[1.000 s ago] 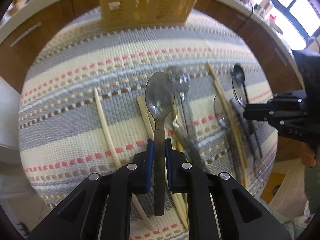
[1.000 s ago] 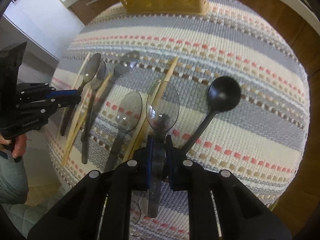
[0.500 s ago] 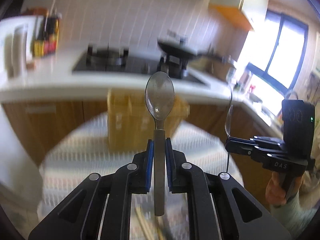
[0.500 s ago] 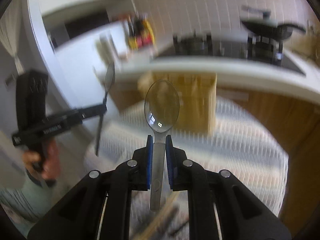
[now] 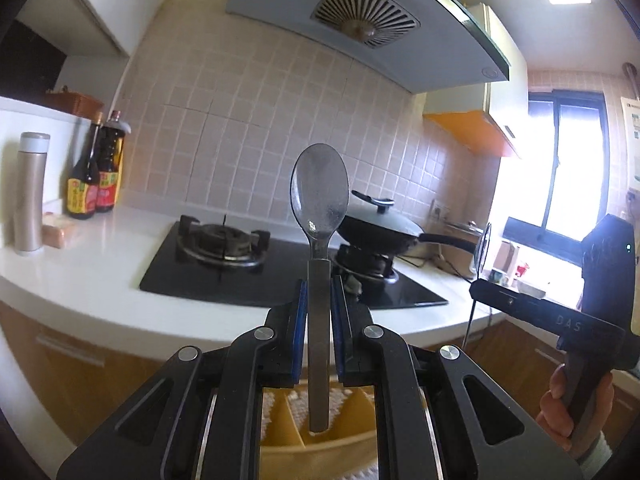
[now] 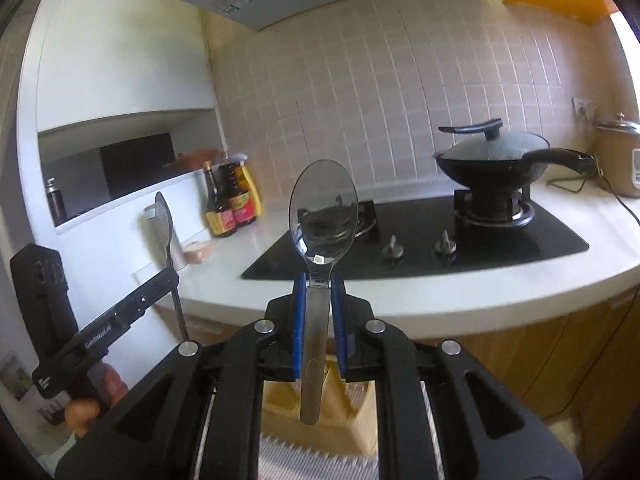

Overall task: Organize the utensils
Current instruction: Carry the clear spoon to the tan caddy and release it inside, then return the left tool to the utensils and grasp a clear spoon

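Observation:
My left gripper (image 5: pixel 319 292) is shut on a metal spoon (image 5: pixel 319 200), held upright with the bowl up. Its handle end hangs over the yellow utensil holder (image 5: pixel 320 444) below. My right gripper (image 6: pixel 319 288) is shut on a second metal spoon (image 6: pixel 323 212), also upright, its handle end above the same yellow holder (image 6: pixel 352 420). The right gripper with its spoon shows at the right of the left wrist view (image 5: pixel 480 276). The left gripper with its spoon shows at the left of the right wrist view (image 6: pixel 170 276). The other utensils on the mat are out of view.
A white counter (image 5: pixel 80 272) carries a black gas hob (image 5: pixel 224 264) and a lidded wok (image 6: pixel 492 160). Sauce bottles (image 5: pixel 94 176) and a steel flask (image 5: pixel 30 192) stand at the left. A rice cooker (image 6: pixel 618 156) stands at the far right.
Both grippers have tilted up from facing the striped mat to facing the kitchen wall, each lifting its spoon upright and bringing it over the yellow holder.

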{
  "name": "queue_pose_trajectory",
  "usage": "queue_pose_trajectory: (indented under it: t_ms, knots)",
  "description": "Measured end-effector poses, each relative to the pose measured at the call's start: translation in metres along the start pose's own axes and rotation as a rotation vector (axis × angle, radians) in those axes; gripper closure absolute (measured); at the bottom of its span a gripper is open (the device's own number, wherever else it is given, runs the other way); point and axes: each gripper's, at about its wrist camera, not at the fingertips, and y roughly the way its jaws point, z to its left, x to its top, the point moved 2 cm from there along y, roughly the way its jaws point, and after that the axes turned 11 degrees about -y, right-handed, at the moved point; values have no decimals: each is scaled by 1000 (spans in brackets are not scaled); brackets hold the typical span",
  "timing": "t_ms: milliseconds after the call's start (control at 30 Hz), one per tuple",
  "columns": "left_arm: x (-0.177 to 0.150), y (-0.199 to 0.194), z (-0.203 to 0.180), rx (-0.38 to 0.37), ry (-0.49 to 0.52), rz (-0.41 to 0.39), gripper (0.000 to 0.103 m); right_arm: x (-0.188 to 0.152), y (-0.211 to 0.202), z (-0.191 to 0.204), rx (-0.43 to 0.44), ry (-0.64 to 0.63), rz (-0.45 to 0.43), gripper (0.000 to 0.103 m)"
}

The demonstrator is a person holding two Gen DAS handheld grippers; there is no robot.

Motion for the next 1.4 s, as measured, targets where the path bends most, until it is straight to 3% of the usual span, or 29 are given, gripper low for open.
queue_pose_trajectory:
  t_ms: [300,700,767,800,833,867,900,1067,1133,1167,1400]
  knots:
    - [-26,35,42,34,-12,2,93,-31,54,0,-102,-67,15,92]
    - [-53,45,57,61,-9,45,93,-64,62,13,-115,-143,77,92]
    - [-56,44,58,62,-4,52,87,-68,59,15,-111,-143,90,92]
    - [-57,43,58,60,-7,58,76,-71,57,15,-102,-140,102,92]
    - [-57,41,59,60,-15,60,67,-72,56,16,-96,-137,110,89]
    - [-58,38,60,59,-24,58,65,-74,54,16,-92,-135,118,86]
    - [-59,36,61,58,-29,57,65,-76,52,16,-91,-133,121,80]
    - [-54,17,63,56,-60,64,62,-78,29,13,-63,-77,130,72]
    - [-50,6,61,55,-65,62,58,-77,17,10,-63,-57,126,56]
    - [-48,-2,60,58,-60,60,57,-77,7,9,-61,-41,115,53]
    - [-37,-54,43,68,-25,60,57,-81,-41,0,-114,39,173,53]
